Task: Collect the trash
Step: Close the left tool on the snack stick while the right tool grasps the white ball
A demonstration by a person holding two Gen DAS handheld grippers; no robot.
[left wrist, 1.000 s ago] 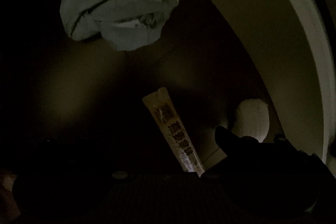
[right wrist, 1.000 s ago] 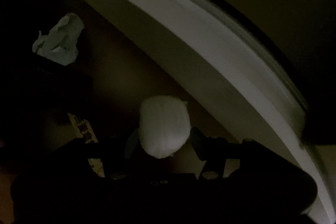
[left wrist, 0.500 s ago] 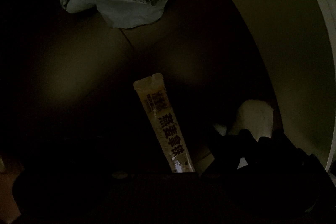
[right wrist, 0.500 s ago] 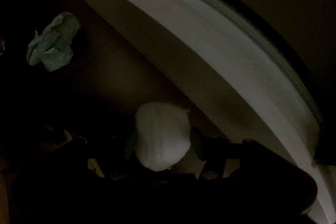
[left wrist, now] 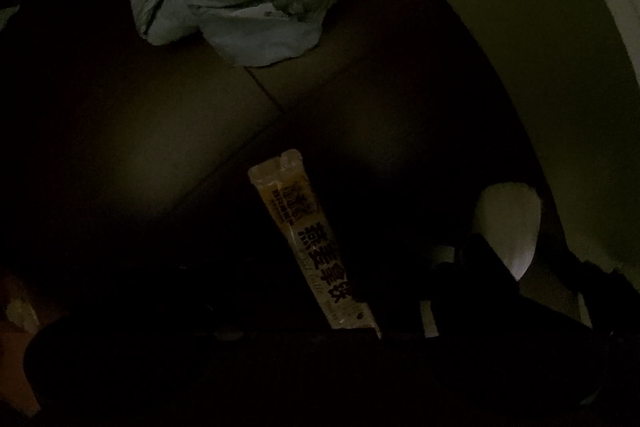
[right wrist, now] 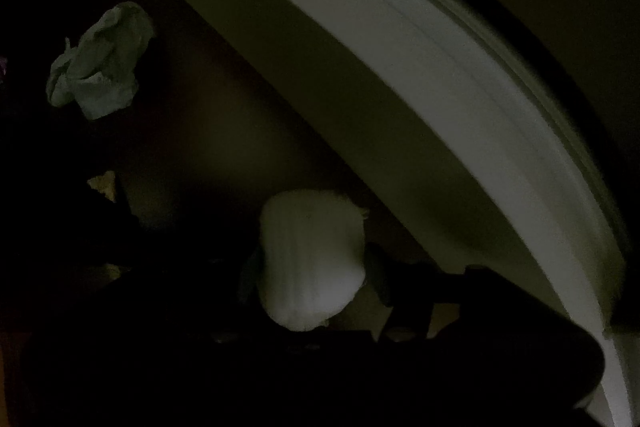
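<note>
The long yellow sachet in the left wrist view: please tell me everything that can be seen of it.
The long yellow sachet is a narrow flat packet, apparently of plastic film, pale yellow with bold dark Chinese characters and a line of script along it. Its upper end is a flat sealed strip. It stands tilted, the top leaning left, over the dim brown floor. Its lower end disappears into the dark left tool; the grip itself is too dark to see.
</note>
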